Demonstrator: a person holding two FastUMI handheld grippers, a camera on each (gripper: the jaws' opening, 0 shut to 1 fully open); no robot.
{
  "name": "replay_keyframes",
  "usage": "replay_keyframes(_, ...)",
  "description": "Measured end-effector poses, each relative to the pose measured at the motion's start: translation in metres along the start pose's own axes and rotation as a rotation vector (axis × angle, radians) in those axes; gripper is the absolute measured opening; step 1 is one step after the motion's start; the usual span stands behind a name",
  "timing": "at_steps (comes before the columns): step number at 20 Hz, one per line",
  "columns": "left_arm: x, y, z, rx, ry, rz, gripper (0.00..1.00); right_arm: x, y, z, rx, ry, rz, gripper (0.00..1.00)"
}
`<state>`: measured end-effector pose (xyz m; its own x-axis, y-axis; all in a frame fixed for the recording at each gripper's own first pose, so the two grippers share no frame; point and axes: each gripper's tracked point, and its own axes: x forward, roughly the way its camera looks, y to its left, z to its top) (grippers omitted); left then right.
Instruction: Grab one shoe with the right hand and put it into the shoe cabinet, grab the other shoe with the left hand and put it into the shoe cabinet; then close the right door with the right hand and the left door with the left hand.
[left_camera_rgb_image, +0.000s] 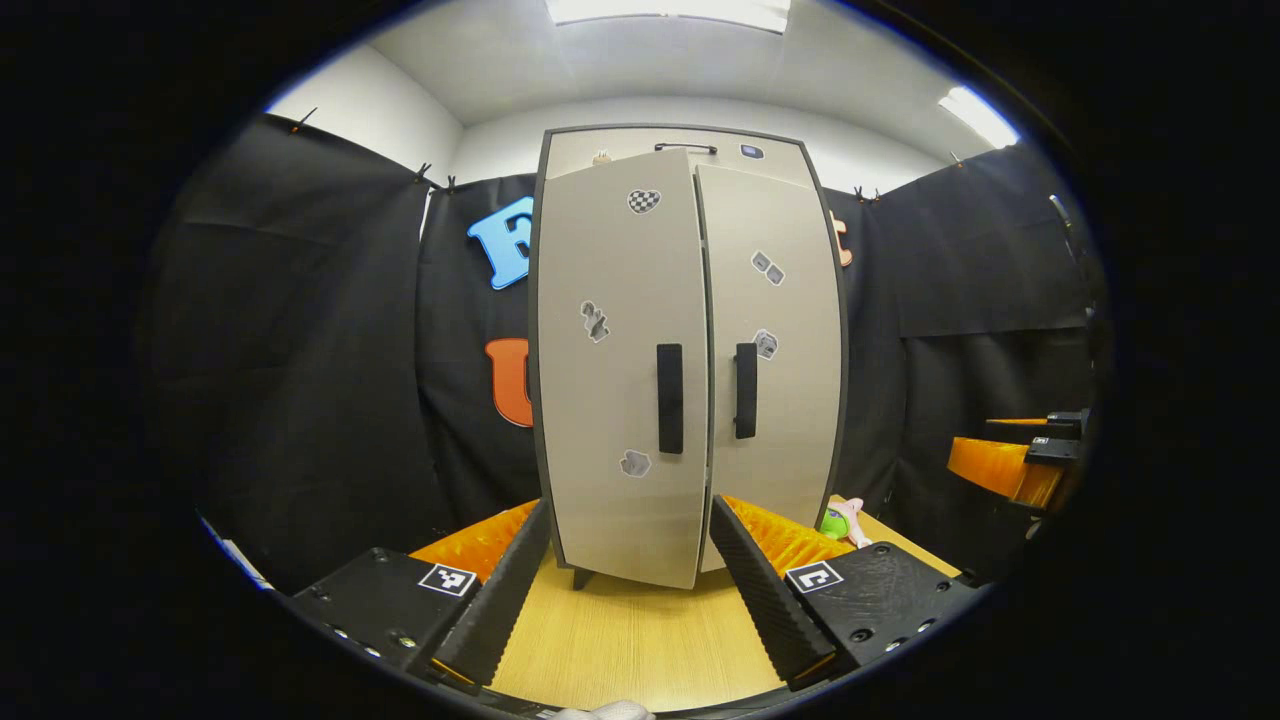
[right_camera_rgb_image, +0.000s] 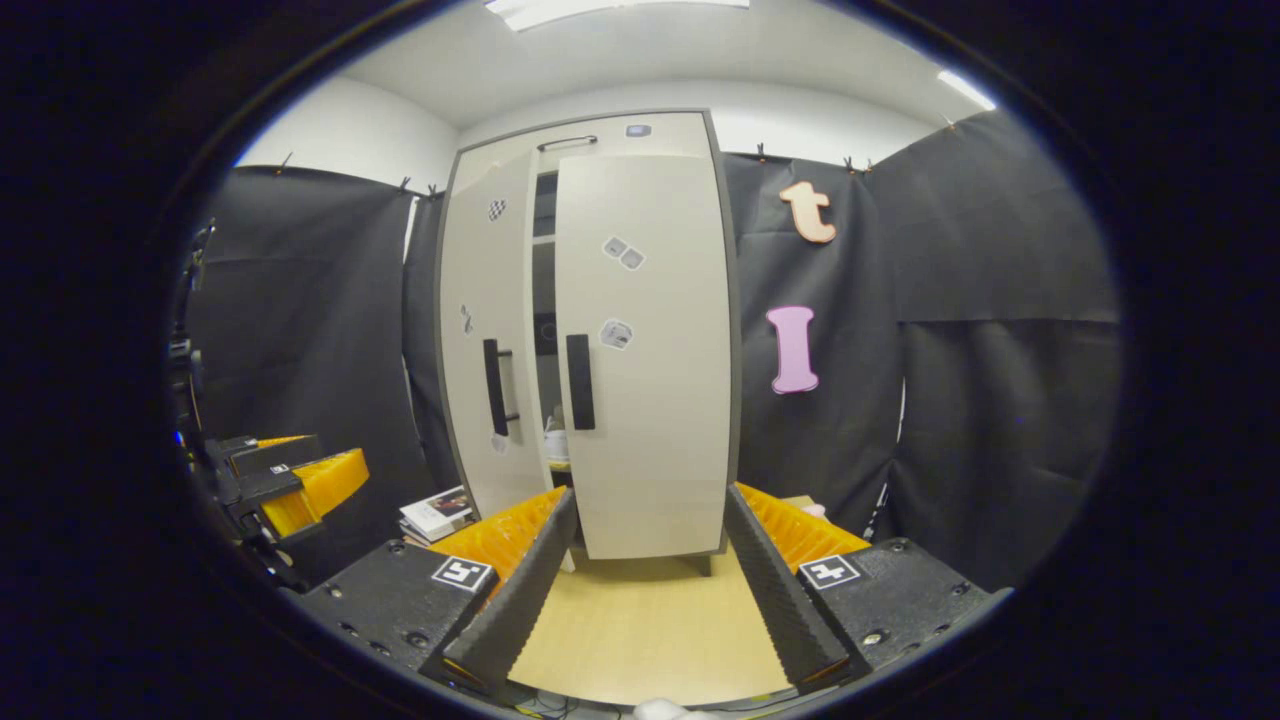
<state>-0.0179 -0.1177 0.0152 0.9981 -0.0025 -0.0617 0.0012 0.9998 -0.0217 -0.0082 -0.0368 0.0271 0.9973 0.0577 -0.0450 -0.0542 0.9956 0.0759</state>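
Facing shoe cabinet (left_camera_rgb_image: 690, 360), beyond both open jaws.

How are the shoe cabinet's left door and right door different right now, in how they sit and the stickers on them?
The left door stands ajar, with a dark gap beside it showing the inside; the right door looks closer to shut. In the left gripper view, the left door carries a checkered heart sticker near its top, the right door has none there. Both are beige with a black vertical handle at the inner edge.
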Motion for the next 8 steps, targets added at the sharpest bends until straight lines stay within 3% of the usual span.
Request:
replay_keyframes(2, 0.0006, 0.0014, 0.0002, -0.001, 0.001, 0.0, 1.0, -0.0005, -0.0013, 0.0013, 0.0, -0.002, -0.005, 0.94)
replay_keyframes(3, 0.001, 0.0026, 0.0012, 0.0, -0.001, 0.001, 1.0, -0.0009, -0.002, 0.0031, -0.001, -0.005, -0.008, 0.97)
replay_keyframes(7, 0.0008, 0.0052, 0.0024, 0.004, -0.001, 0.001, 0.96, -0.0006, -0.0023, 0.0063, 0.005, -0.01, -0.013, 0.94)
replay_keyframes(8, 0.0008, 0.0058, 0.0026, 0.006, -0.001, 0.001, 1.0, 0.0001, -0.0012, 0.0061, 0.006, -0.008, -0.012, 0.94)
